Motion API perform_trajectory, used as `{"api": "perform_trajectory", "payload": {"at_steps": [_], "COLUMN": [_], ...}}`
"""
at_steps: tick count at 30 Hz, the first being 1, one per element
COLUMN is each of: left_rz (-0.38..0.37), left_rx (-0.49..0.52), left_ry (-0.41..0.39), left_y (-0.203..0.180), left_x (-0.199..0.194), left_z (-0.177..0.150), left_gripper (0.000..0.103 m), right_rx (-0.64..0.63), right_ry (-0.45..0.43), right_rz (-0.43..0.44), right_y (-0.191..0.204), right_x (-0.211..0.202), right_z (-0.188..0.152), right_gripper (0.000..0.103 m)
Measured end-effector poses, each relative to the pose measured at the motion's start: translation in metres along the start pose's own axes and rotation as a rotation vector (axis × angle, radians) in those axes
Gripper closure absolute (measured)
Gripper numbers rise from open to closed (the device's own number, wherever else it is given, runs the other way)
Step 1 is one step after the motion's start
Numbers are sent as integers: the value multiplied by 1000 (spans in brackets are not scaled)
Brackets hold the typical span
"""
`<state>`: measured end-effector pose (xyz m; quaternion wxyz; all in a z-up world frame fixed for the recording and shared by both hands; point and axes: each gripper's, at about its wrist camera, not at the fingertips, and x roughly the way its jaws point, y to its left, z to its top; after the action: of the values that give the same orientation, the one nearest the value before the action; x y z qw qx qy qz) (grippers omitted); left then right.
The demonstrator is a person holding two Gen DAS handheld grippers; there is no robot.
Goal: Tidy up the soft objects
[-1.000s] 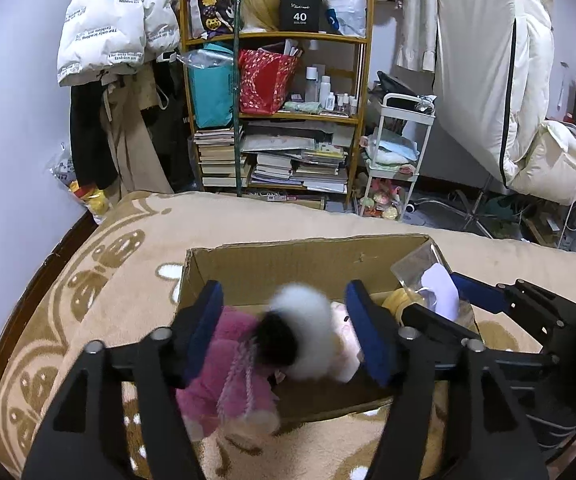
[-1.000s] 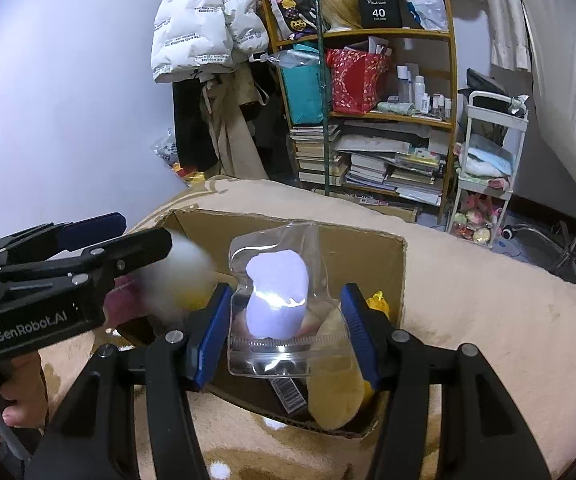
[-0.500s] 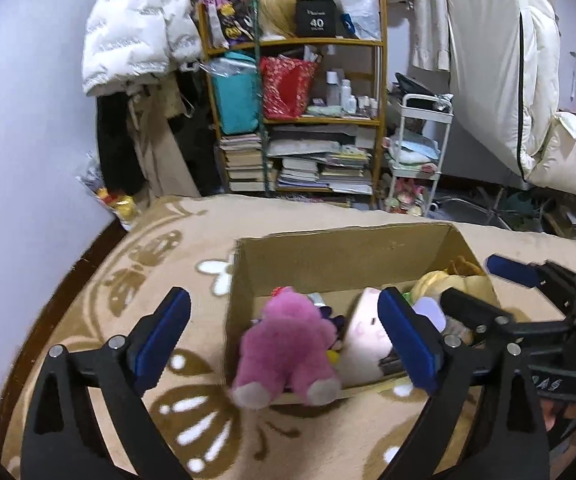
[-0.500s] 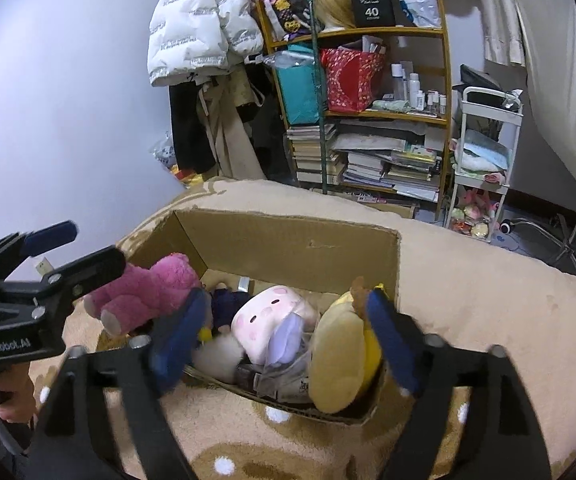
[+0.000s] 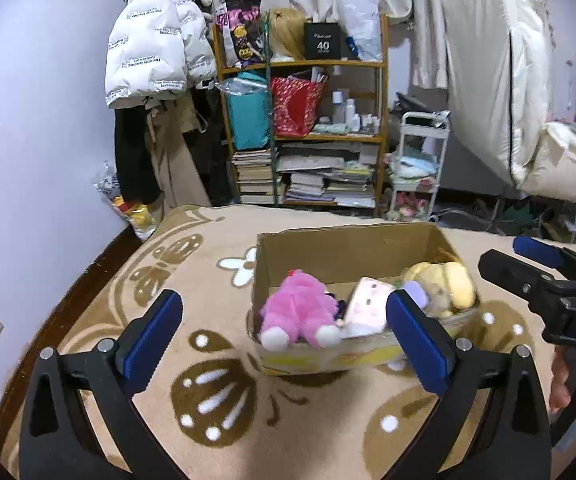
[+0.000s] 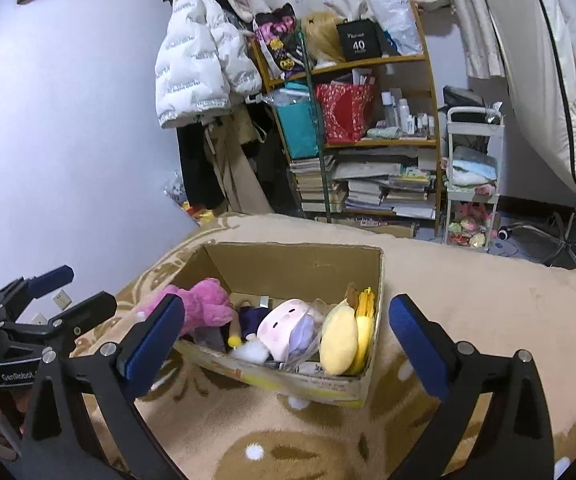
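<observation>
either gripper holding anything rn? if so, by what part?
Nothing held. Left gripper and right gripper are both open and empty; the pink plush lies in the box, apart from any fingers.

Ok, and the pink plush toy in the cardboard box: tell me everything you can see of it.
The pink plush toy is fuzzy magenta with white-tipped feet. It lies at the left end of the open cardboard box, slumped over the near wall with its feet hanging outside. A pale pink square plush lies against it. Neither gripper touches it; its face is hidden.
</observation>
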<state>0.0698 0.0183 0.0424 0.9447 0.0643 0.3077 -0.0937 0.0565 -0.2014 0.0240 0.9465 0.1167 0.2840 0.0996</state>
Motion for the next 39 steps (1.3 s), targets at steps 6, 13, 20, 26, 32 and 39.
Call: {"api": "perform_trajectory", "payload": {"at_steps": [6,13,20,26,32,39], "left_rz": [11,31,42,73,71,66], "left_rx": [-6,4,39,42,44,29], "left_ry": [-31,-53,-77,-108,-99,-84], "left_y": [1,0,-7,-10,-8,-2], "left_x": [-30,-58,-76,-85,-86,-77], "left_z": [-10,-25,-34,-41,-44,-41], "left_gripper": [1,1,1,1,1,1], "right_rx": [27,9,-21,-15,23,37], "right_ry": [-33,-70,-68,-68,-57,-64], "right_rz": [16,-9,-57,-90,-105,-115], "right_y": [4,11,14,11,4,1], "right_x": [-28,-56,-76,-89,-93,-93], "right_z": [-3,-9,-24,-35,-45,-46], "right_gripper": [0,0,0,0,0,0]}}
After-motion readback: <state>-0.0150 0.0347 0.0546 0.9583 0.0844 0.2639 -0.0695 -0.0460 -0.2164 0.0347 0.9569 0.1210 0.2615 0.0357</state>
